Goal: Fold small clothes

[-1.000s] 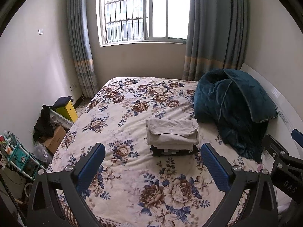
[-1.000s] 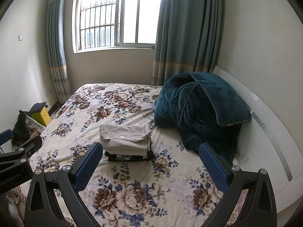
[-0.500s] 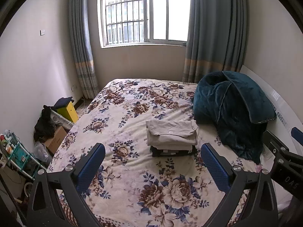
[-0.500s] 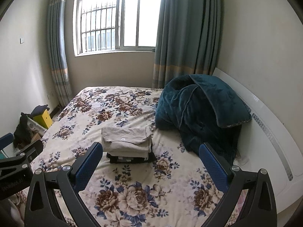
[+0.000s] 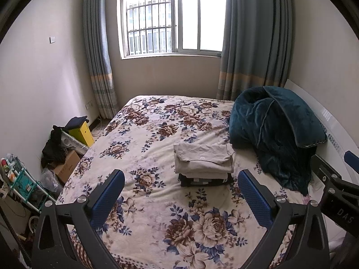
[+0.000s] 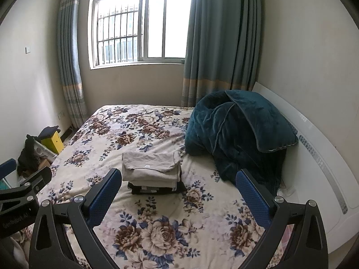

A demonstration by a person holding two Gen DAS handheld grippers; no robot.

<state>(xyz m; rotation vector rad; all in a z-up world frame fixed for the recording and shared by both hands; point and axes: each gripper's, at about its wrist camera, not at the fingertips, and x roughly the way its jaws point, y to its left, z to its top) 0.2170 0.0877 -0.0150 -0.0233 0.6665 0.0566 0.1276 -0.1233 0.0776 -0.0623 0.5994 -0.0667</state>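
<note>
Near the middle of the bed (image 5: 143, 134), toward its headboard side, a stack of folded clothes (image 5: 203, 163) lay squared, beige garments on top and dark ones beneath. A teal blanket (image 5: 273, 130) was heaped just beside it at the headboard edge. Both the left gripper (image 5: 179, 192) and the right gripper (image 6: 178, 192) were held above the bed's near edge, jaws spread wide, gripping nothing.

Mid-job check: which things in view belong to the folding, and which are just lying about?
Belongs to the job:
- stack of folded clothes, beige on top, dark below
- left gripper, open, empty
- right gripper, open, empty

Just lying about:
- teal blanket
- yellow box
- cardboard box
- curtains
</note>
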